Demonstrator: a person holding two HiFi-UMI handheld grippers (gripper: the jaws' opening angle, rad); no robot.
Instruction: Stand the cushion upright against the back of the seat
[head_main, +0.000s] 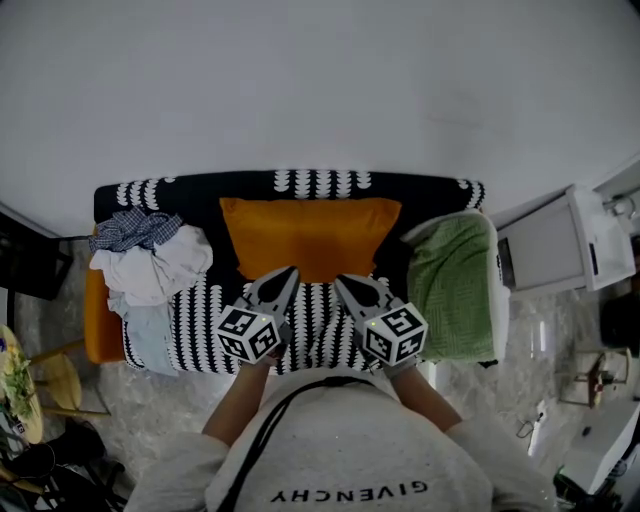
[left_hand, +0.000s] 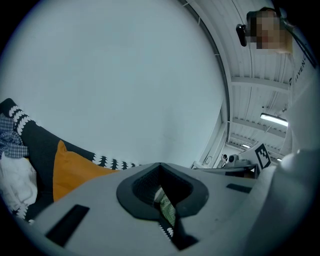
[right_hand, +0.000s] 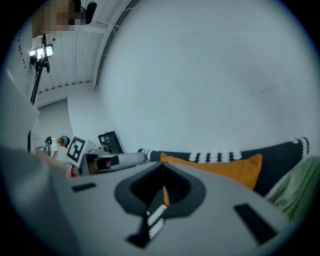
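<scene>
Leaning on the seat back (head_main: 240, 188) at frame centre, orange cushion (head_main: 305, 238) looks upright; left gripper (head_main: 289, 273) and right gripper (head_main: 341, 281) sit clenched, empty, just below it, probably clear so it rests unaided.

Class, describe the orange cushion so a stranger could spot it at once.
Find the black-and-white patterned sofa against the white wall. The cushion leans at the middle of its back, between a clothes pile and a green blanket. Unlike its neighbours, it is a plain orange rectangle.
</scene>
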